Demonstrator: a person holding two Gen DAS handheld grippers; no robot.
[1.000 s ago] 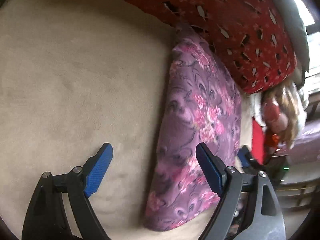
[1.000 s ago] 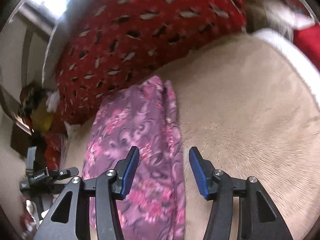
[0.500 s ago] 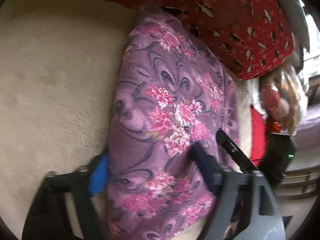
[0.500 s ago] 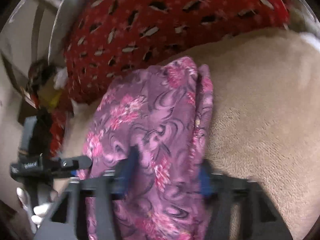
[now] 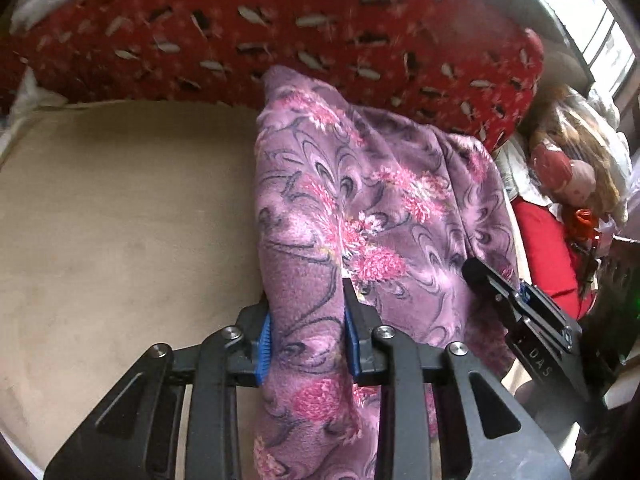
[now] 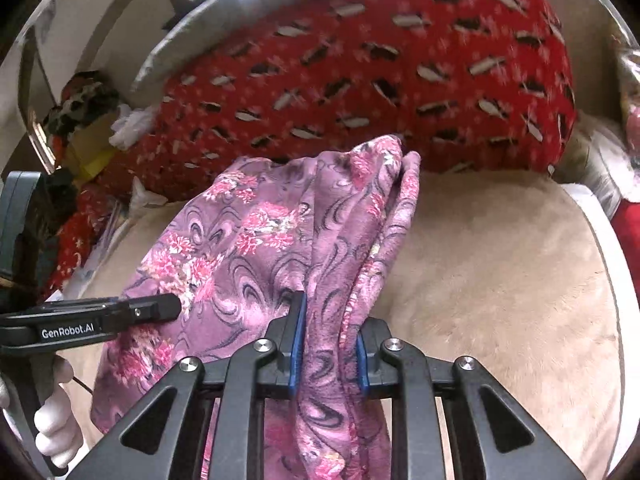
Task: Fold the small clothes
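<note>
Purple floral garment (image 5: 344, 216) between both grippers' closing jaws

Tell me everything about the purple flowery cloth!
The purple cloth looks soft and fleecy, printed with pink flowers and dark swirls. It is bunched into long folds, near end lifted, far end against the red patterned cushion, over the beige cover. The left gripper and right gripper are each closing on a fold of it, pads pressing.

Bunched purple floral garment (image 5: 360, 216), near edge lifted
</note>
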